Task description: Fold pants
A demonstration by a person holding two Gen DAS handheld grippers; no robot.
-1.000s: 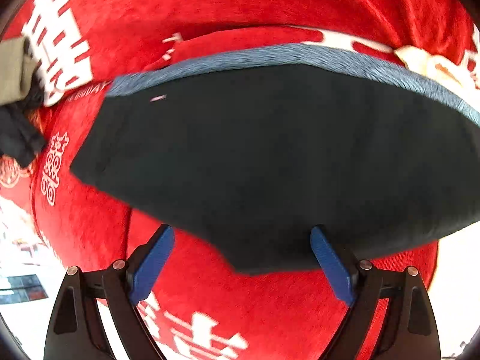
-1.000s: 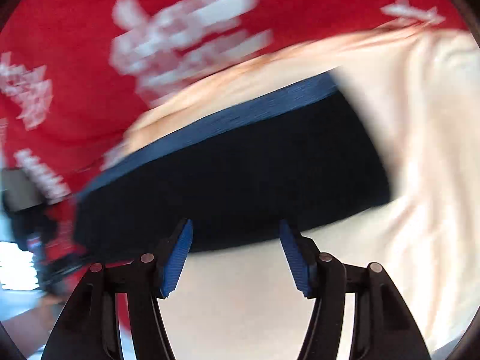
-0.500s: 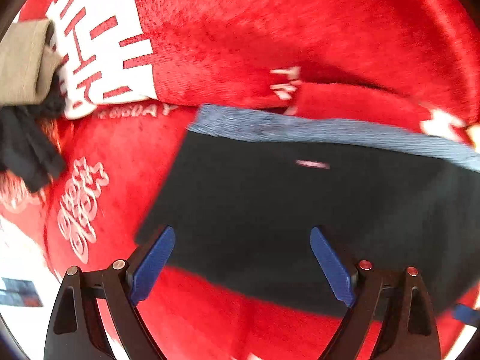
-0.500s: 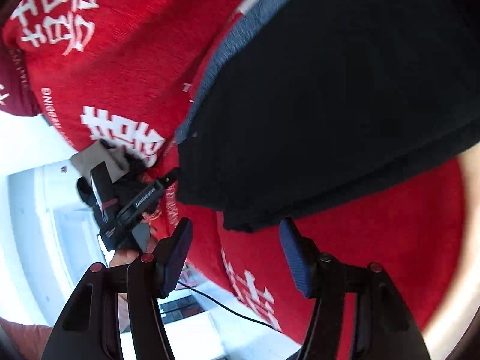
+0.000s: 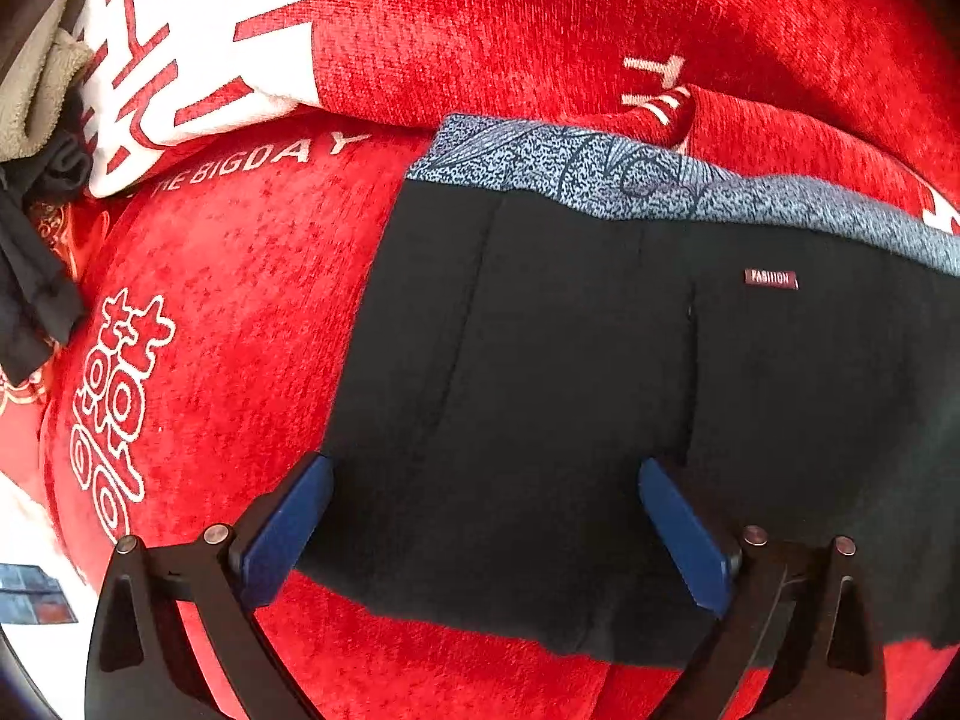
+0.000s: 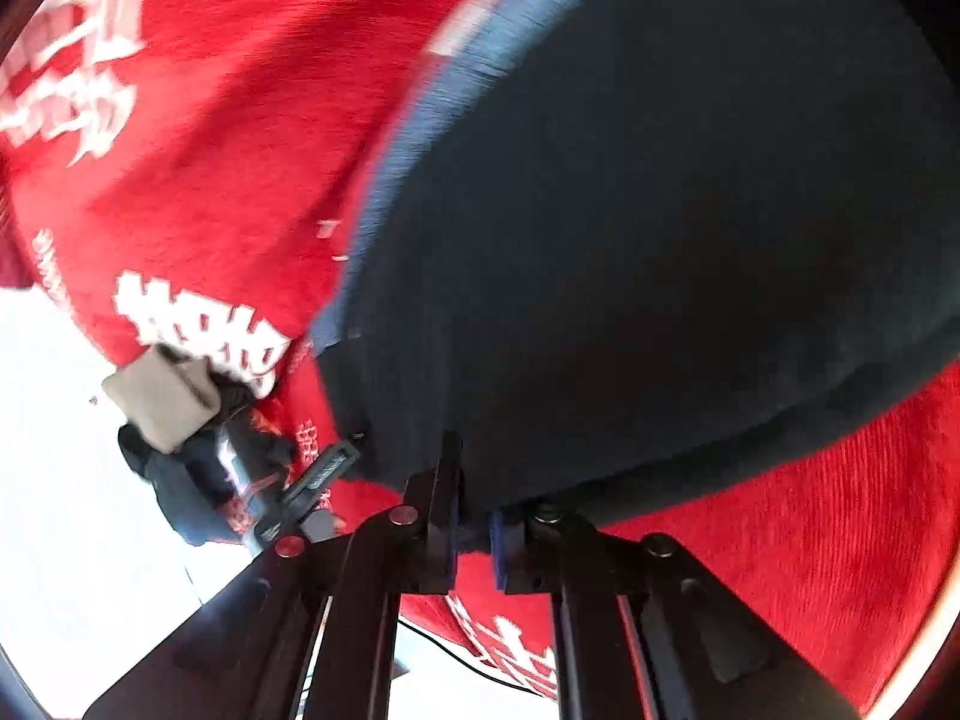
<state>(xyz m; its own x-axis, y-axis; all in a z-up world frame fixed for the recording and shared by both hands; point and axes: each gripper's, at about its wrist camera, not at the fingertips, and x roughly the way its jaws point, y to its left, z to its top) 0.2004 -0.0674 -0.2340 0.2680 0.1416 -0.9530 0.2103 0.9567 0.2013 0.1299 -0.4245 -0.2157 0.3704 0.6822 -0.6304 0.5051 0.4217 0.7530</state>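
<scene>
Since half a second ago, the right gripper (image 6: 474, 525) has been shut on the black pants' (image 5: 600, 408) hem at lower centre; the left gripper (image 5: 483, 516) is held wide above them, mid-frame on the red blanket (image 5: 510, 24), so a fold seems begun.

Left gripper (image 5: 480, 516): two flat blue pads (image 5: 288, 531) on black angular arms, a round silver-and-red rivet at each joint. Right gripper (image 6: 474, 531): the same black linkage arms, blue pads and rivets, seen blurred, with slotted black bars below
</scene>
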